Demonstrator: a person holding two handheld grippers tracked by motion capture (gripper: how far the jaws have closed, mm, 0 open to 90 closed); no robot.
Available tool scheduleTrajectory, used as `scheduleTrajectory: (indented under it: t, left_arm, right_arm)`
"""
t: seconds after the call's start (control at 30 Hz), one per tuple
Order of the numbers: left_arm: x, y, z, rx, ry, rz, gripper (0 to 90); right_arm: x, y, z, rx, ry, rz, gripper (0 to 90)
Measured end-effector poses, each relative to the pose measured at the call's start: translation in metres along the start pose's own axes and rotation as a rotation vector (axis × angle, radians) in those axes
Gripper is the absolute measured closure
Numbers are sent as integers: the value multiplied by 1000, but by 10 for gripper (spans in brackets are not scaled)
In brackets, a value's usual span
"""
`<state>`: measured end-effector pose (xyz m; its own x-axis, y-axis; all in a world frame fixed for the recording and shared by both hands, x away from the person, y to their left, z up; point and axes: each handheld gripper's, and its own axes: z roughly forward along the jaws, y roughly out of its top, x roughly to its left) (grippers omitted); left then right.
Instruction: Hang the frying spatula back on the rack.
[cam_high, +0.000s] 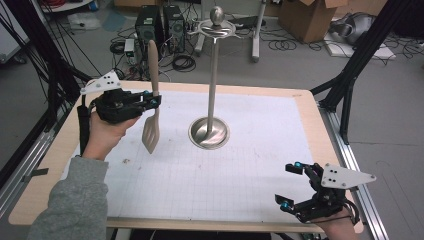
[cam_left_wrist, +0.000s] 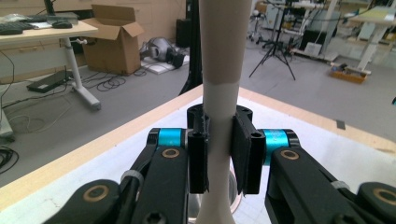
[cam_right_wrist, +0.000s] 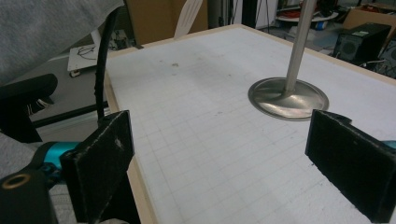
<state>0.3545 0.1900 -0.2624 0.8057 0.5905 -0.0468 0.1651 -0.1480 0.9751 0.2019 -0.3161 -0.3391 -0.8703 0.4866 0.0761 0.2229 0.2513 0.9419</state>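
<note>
A beige slotted spatula (cam_high: 152, 102) hangs upright above the table's left part, blade down and handle up. My left gripper (cam_high: 155, 100) is shut on its handle; in the left gripper view the handle (cam_left_wrist: 219, 93) runs straight up between the two pads (cam_left_wrist: 198, 158). A steel utensil stand (cam_high: 214, 65) with a round base (cam_high: 209, 133) and a hooked top rises from the table's middle, to the right of the spatula. My right gripper (cam_high: 290, 184) rests open at the near right corner; its pads (cam_right_wrist: 105, 154) stand wide apart with bare table between them.
A white gridded mat (cam_high: 240, 165) covers the wooden table (cam_high: 310, 100). Black frame legs (cam_high: 355, 65) stand off the right edge. Cables, computer towers (cam_high: 160, 25) and cardboard boxes (cam_high: 310, 17) lie on the floor beyond the far edge.
</note>
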Motion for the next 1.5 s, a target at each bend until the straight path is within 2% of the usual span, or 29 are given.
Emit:
scheduleTrajectory:
  t: [0.4, 0.77, 0.93, 1.3, 1.5]
  left_arm:
    - [-5, 23, 9, 47, -41, 35, 775]
    - [-6, 34, 30, 79, -34, 39, 775]
    - [-4, 35, 37, 86, -20, 27, 775]
    - [-1, 37, 47, 96, -35, 12, 775]
    - [1, 37, 50, 106, -22, -1, 775]
  right_arm:
    - [1, 1, -2, -8, 1, -2, 70]
    - [0, 1, -3, -18, 1, -6, 70]
    - [0, 1, -3, -18, 3, -5, 70]
    - [1, 2, -5, -28, 4, -7, 70]
    - [2, 2, -6, -33, 7, -6, 70]
